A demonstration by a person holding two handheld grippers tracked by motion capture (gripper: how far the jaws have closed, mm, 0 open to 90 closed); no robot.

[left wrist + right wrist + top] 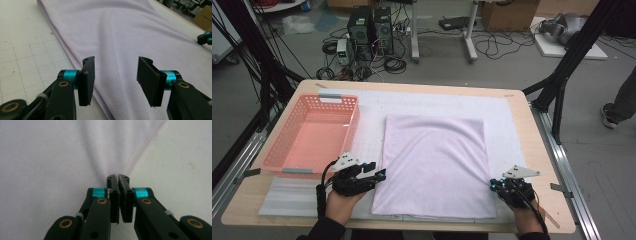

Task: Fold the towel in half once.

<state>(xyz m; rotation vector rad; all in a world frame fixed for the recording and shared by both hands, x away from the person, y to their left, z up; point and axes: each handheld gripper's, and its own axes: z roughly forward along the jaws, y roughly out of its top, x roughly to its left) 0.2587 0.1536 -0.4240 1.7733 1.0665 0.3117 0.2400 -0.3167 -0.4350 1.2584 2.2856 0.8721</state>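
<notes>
A pale lilac towel (434, 165) lies folded flat on a white gridded mat (377, 107). At the towel's near left edge my left gripper (379, 175) is held low and open. In the left gripper view its jaws stand wide apart over the towel (120, 32), with the stitched hem running under the left jaw. At the near right edge my right gripper (494, 184) is shut on the towel. The right gripper view shows that gripper (118, 177) pinching the hem, with creases in the towel (50, 157) fanning out from its tips. The right gripper (205, 38) also appears far off in the left gripper view.
An empty pink plastic basket (319, 97) stands on the left part of the mat, close to my left hand. The wooden table (542, 200) has bare strips along its right and near edges. Behind it are cables, computers and black frame legs on the floor.
</notes>
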